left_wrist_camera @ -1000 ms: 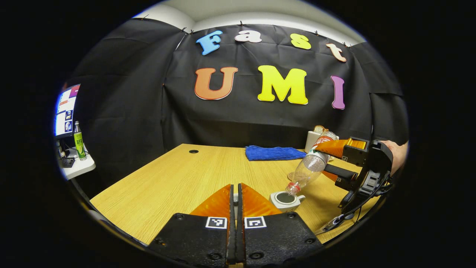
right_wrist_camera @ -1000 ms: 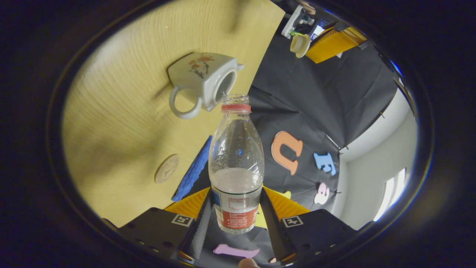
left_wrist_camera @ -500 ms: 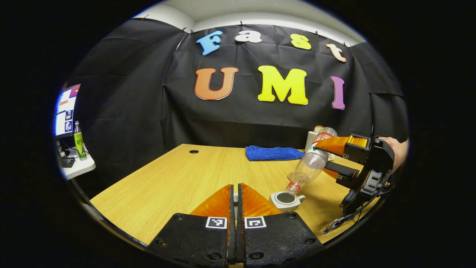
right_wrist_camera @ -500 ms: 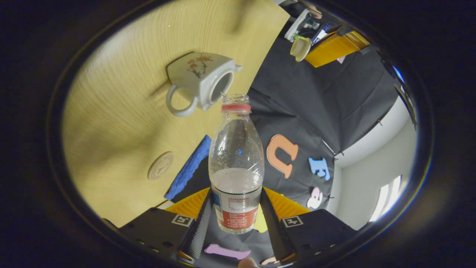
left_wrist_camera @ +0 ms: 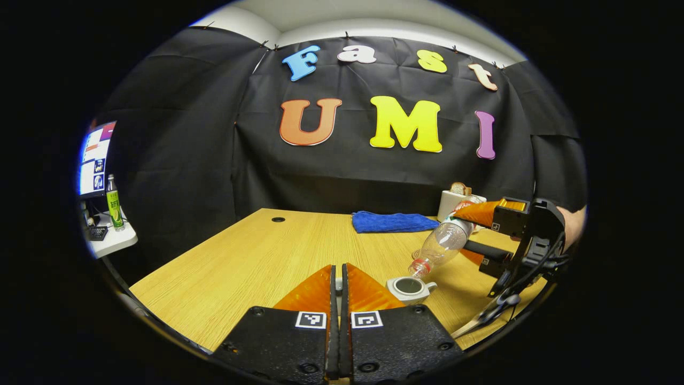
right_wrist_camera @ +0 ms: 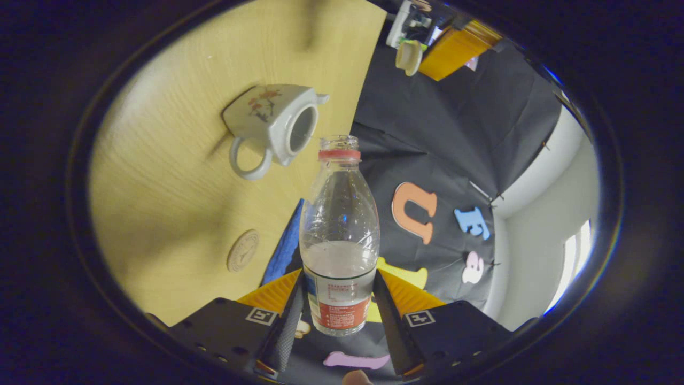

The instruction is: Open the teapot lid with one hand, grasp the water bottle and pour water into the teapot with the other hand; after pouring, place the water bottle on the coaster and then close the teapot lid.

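Note:
The white teapot (left_wrist_camera: 409, 289) stands open on the wooden table (left_wrist_camera: 256, 262), just right of my left gripper (left_wrist_camera: 337, 267). That gripper is shut on the teapot lid (left_wrist_camera: 338, 284), of which a small pale sliver peeks between the fingers. The right gripper view shows the cream lid (right_wrist_camera: 409, 57) held up in the left gripper (right_wrist_camera: 427, 52). My right gripper (right_wrist_camera: 338, 278) is shut on the clear water bottle (right_wrist_camera: 339, 235), uncapped and partly full. The bottle (left_wrist_camera: 441, 243) tilts neck down, its mouth just above the teapot (right_wrist_camera: 267, 120). A round coaster (right_wrist_camera: 243, 250) lies on the table.
A blue cloth (left_wrist_camera: 393, 220) lies at the table's far edge, with a white box (left_wrist_camera: 454, 200) to its right. A person's hand (left_wrist_camera: 574, 224) holds the right gripper (left_wrist_camera: 466, 232). A side shelf at the left carries a green bottle (left_wrist_camera: 112, 203) and a monitor.
The bottle has levelled off a little and its mouth has drawn slightly away from the teapot's opening. My left gripper has stayed put with the lid.

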A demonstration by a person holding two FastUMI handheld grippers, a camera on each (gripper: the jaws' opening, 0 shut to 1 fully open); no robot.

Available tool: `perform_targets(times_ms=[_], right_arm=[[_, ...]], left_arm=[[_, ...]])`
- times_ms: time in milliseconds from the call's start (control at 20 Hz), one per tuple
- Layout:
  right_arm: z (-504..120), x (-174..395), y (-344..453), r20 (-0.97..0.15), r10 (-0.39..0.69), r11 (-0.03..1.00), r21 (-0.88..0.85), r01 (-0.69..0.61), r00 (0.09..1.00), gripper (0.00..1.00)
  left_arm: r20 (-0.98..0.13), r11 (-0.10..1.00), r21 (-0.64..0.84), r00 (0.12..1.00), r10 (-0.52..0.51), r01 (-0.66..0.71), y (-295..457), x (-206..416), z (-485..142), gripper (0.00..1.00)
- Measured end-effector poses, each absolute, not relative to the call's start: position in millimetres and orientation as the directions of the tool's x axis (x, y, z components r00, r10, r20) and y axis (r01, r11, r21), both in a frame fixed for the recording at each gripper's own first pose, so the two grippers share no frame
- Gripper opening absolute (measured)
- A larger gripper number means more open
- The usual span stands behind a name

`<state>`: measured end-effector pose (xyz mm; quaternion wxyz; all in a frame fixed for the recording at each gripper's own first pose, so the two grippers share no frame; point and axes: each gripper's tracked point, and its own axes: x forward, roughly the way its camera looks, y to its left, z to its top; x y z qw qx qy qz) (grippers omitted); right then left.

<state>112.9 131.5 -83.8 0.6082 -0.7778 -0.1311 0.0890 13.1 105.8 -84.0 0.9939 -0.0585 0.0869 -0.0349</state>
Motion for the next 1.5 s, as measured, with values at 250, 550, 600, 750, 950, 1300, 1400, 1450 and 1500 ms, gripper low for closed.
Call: perform_targets(times_ms=[250, 550, 600, 750, 950, 1300, 1400, 1450, 1500], right_arm=[[-99.3, 111.3, 132.3, -0.051, 0.275, -0.003, -0.999, -0.052, 0.96, 0.72], [-97.6, 91.4, 124.4, -0.163, 0.255, 0.506, -0.818, -0.275, 0.953, 0.74], [-92.7, 90.0, 126.3, -0.174, 0.26, 0.58, -0.758, -0.298, 0.95, 0.74], [-77.8, 90.6, 131.1, -0.204, 0.314, 0.756, -0.538, -0.374, 0.927, 0.74], [-54.5, 108.2, 128.8, -0.176, 0.354, 0.888, -0.246, -0.389, 0.919, 0.73], [-68.9, 173.7, 100.6, -0.153, 0.295, 0.955, 0.034, -0.294, 0.943, 0.72], [-74.9, 188.3, 103.4, -0.157, 0.296, 0.955, 0.042, -0.293, 0.942, 0.72], [-80.1, 194.5, 104.9, -0.164, 0.294, 0.956, 0.048, -0.29, 0.942, 0.72], [-86.9, 198.7, 106.0, -0.173, 0.294, 0.956, 0.052, -0.29, 0.94, 0.72]], left_arm=[[-0.155, 0.99, -0.125, 0.985, -0.078, 0.059, 103.3, 11.5, -80.6, 0.03], [-0.149, 0.987, -0.141, 0.983, -0.104, 0.083, 89.7, 11.6, -82.6, 0.03], [-0.149, 0.987, -0.137, 0.983, -0.106, 0.086, 89.1, 11.9, -83.1, 0.03], [-0.147, 0.987, -0.136, 0.983, -0.109, 0.089, 88.1, 10.8, -82.3, 0.03], [-0.145, 0.987, -0.135, 0.984, -0.106, 0.087, 86.1, 11.5, -81.5, 0.03], [-0.143, 0.987, -0.123, 0.983, -0.118, 0.1, 79.2, 13.6, -83.6, 0.03], [-0.149, 0.988, -0.123, 0.983, -0.11, 0.092, 82.5, 14.4, -88.2, 0.03], [-0.152, 0.988, -0.124, 0.982, -0.108, 0.09, 82.8, 14.4, -89.0, 0.03], [-0.153, 0.988, -0.124, 0.982, -0.107, 0.088, 83.8, 16.1, -90.0, 0.03]])
